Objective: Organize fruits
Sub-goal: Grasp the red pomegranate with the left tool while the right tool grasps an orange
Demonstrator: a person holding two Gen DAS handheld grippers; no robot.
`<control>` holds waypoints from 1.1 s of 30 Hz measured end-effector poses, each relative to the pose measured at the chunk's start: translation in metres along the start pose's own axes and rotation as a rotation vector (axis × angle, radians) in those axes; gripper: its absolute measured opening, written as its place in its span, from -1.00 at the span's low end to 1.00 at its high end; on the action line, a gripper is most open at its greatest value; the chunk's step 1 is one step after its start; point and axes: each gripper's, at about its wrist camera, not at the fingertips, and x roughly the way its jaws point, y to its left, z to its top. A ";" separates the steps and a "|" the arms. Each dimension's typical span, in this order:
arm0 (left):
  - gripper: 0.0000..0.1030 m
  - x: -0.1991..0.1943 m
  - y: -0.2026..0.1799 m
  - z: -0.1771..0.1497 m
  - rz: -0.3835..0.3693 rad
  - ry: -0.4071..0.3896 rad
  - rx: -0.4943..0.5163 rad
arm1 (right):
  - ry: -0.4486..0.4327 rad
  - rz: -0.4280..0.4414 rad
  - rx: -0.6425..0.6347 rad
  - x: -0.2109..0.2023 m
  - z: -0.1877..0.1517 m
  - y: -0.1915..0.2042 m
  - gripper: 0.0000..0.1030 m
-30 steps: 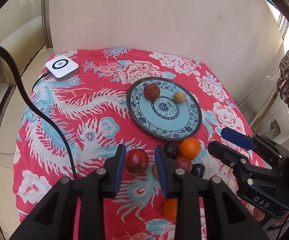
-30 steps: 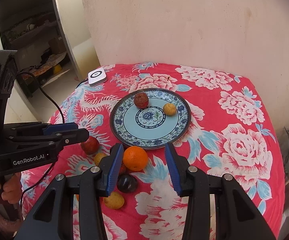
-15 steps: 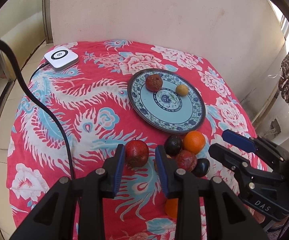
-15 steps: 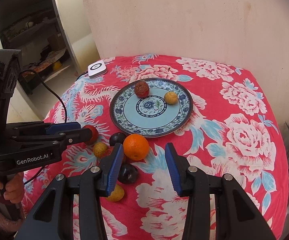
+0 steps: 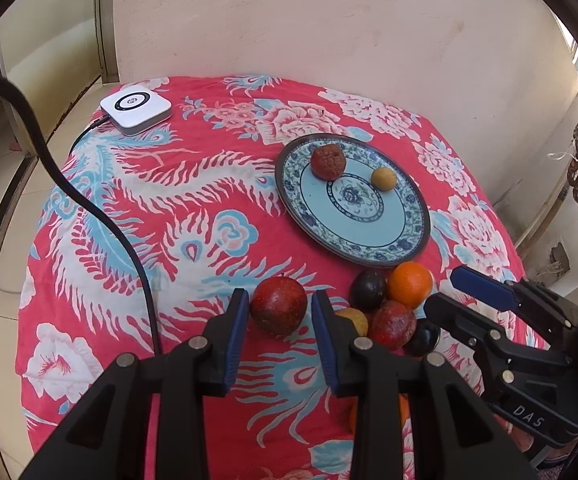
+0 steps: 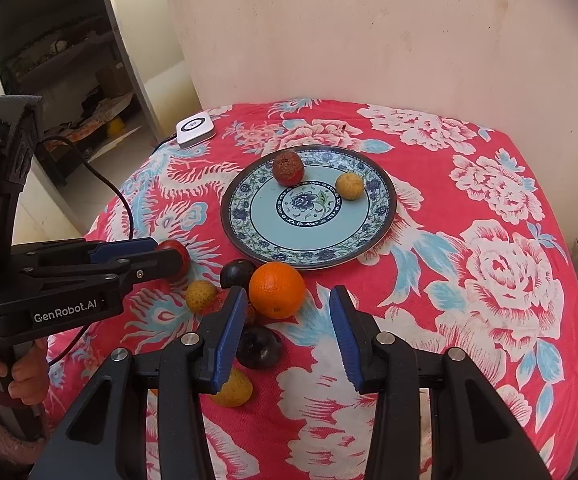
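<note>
We counted two fruits on the round blue-patterned plate [image 6: 373, 236], a wrinkled red one [image 6: 288, 168] and a small yellow one [image 6: 350, 186], and off it a smooth orange [image 6: 276, 289], two glossy dark fruits, two more yellow ones, a speckled red one in the cluster, and a red fruit [image 5: 278, 305]. The left gripper [image 5: 277, 322] straddled that red fruit, its pads apparently just clear of it, while the right gripper [image 6: 287, 320] stood spread and empty behind the orange. The flowered red cloth [image 6: 489, 280] lay bare to the right up to the table's edge, with a white square device [image 5: 136, 108] at the far left corner.
</note>
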 end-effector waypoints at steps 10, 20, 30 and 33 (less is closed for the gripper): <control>-0.36 0.003 0.001 0.000 -0.014 0.002 -0.013 | 0.015 0.000 0.029 0.006 0.002 -0.003 -0.14; -0.36 0.007 0.001 -0.001 -0.024 0.007 -0.011 | 0.036 0.013 0.075 0.014 0.005 -0.007 -0.14; -0.37 0.008 0.000 -0.002 -0.035 0.005 -0.013 | 0.057 0.062 0.146 0.018 0.006 -0.013 -0.14; -0.38 0.008 0.001 -0.003 -0.037 0.004 -0.014 | 0.072 0.087 0.161 0.023 0.007 -0.012 -0.14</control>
